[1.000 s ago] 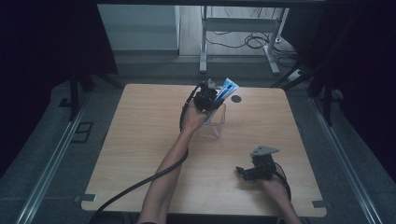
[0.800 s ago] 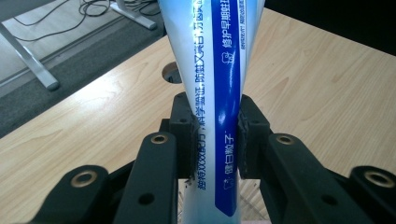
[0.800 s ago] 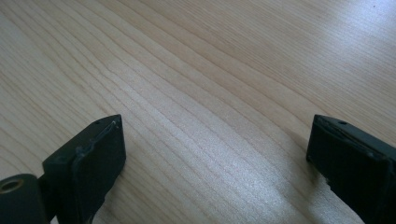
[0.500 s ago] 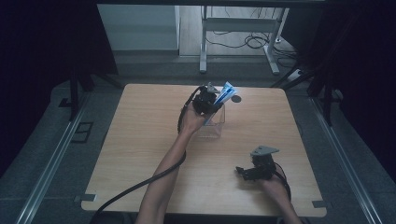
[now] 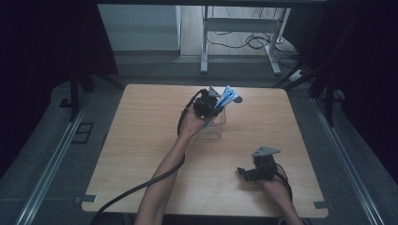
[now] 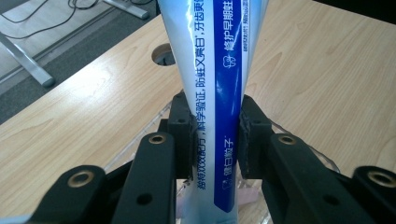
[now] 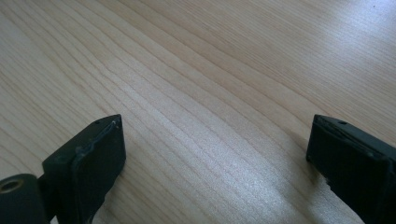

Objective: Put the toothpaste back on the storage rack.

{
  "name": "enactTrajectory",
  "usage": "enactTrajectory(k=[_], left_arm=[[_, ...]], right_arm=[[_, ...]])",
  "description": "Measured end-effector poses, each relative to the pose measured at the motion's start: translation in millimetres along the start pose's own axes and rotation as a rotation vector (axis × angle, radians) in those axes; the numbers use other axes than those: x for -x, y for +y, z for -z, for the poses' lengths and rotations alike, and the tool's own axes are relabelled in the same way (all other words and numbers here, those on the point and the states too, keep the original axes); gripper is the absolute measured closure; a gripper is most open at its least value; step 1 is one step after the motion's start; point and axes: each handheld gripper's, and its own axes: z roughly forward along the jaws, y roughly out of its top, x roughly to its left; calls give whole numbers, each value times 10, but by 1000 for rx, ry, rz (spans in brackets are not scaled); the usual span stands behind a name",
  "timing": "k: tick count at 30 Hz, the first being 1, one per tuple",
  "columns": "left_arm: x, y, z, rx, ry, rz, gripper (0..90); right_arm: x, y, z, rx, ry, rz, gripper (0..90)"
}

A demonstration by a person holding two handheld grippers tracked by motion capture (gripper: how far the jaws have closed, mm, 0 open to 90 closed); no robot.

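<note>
Left gripper (image 5: 217, 104) clamped on blue-and-white toothpaste tube (image 6: 219, 93), pads pressing tube's two edges. Tube ran lengthwise between jaws, pointing toward far edge of tabletop (image 5: 141, 140), held above clear container (image 5: 213, 127) near tabletop's far middle; lower end possibly inside container, hard to tell. Right gripper (image 7: 215, 158) rested low over near-right tabletop, jaws wide apart, nothing between them.
</note>
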Motion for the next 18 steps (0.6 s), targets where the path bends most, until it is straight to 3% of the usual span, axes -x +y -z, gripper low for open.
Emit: enactTrajectory(k=[18], left_arm=[[16,-102,49,-5,-27,4,705]], right_arm=[[0,0,0,0,-1,0,44]])
